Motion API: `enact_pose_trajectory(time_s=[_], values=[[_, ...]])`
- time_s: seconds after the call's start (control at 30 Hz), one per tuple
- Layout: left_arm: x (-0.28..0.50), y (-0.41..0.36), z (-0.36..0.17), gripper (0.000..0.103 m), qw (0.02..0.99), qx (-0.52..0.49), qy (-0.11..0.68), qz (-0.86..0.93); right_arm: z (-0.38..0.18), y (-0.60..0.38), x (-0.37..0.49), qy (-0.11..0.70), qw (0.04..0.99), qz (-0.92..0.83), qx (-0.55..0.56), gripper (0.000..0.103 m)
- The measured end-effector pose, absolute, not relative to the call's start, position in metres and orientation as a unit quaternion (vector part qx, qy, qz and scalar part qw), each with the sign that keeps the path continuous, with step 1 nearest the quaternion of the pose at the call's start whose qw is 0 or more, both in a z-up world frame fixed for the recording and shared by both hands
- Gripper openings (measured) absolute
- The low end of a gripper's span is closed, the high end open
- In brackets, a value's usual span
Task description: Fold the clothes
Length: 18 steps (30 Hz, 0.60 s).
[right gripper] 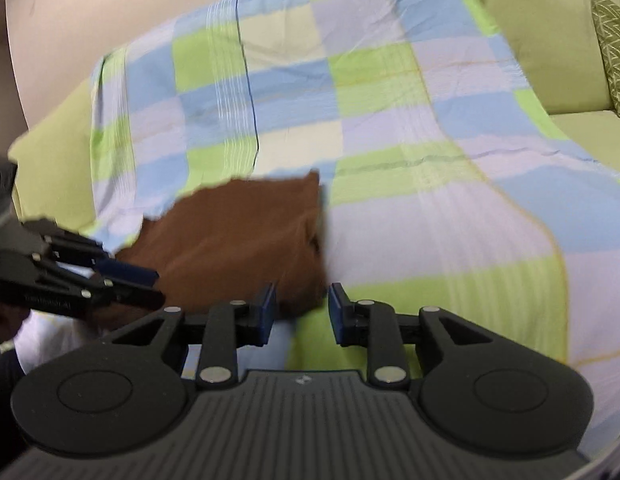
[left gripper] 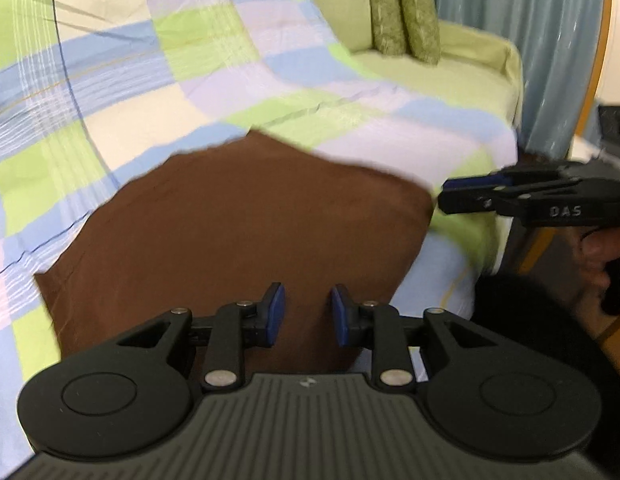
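A folded brown garment (left gripper: 238, 232) lies flat on a checked blue, green and lilac sheet (left gripper: 150, 60). My left gripper (left gripper: 308, 310) is open and empty, held just above the garment's near edge. My right gripper shows in the left wrist view (left gripper: 445, 196) at the garment's right edge. In the right wrist view the brown garment (right gripper: 238, 236) lies ahead and to the left. My right gripper (right gripper: 302, 306) is open and empty by the garment's near right corner. My left gripper (right gripper: 156, 284) shows at the garment's left edge.
The sheet (right gripper: 389, 120) covers a light green sofa (left gripper: 449, 76). Two green patterned cushions (left gripper: 405, 16) lean at its far end. A blue-grey curtain (left gripper: 529, 20) hangs behind. A beige wall (right gripper: 90, 8) rises behind the sofa.
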<state>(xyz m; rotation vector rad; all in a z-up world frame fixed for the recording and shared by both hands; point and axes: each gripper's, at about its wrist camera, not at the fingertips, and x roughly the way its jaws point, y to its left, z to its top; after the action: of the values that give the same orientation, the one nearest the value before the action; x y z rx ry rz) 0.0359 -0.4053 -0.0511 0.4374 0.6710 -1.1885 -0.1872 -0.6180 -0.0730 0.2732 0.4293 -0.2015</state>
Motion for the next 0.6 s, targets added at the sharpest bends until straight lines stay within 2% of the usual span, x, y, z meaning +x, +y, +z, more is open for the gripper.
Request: enact_pose_trajectory(time_s=[0.2,0.27,0.3,0.53,0.6], values=[[0.031,-0.432,-0.061,0.034,0.741,0.227,0.304,-0.554,-0.087,-0.643,-0.162,0.231,0.949,-0.051,0.207,0.029],[0.030,-0.432,-0.058,0.035,0.740,0.227,0.308,-0.554,-0.094,-0.647,-0.163,0.234,0.948,-0.070,0.204,0.017],[0.031,-0.433,-0.057,0.035,0.740,0.222,0.312,-0.553,-0.096,-0.648,-0.166,0.233,0.947,-0.077,0.206,0.015],[0.033,-0.440,-0.054,0.036,0.741,0.215,0.328,-0.545,-0.085,-0.652,-0.160,0.190,0.956,-0.072,0.211,0.018],[0.033,-0.443,-0.052,0.037,0.741,0.214,0.327,-0.547,-0.085,-0.656,-0.149,0.199,0.956,-0.063,0.207,0.019]])
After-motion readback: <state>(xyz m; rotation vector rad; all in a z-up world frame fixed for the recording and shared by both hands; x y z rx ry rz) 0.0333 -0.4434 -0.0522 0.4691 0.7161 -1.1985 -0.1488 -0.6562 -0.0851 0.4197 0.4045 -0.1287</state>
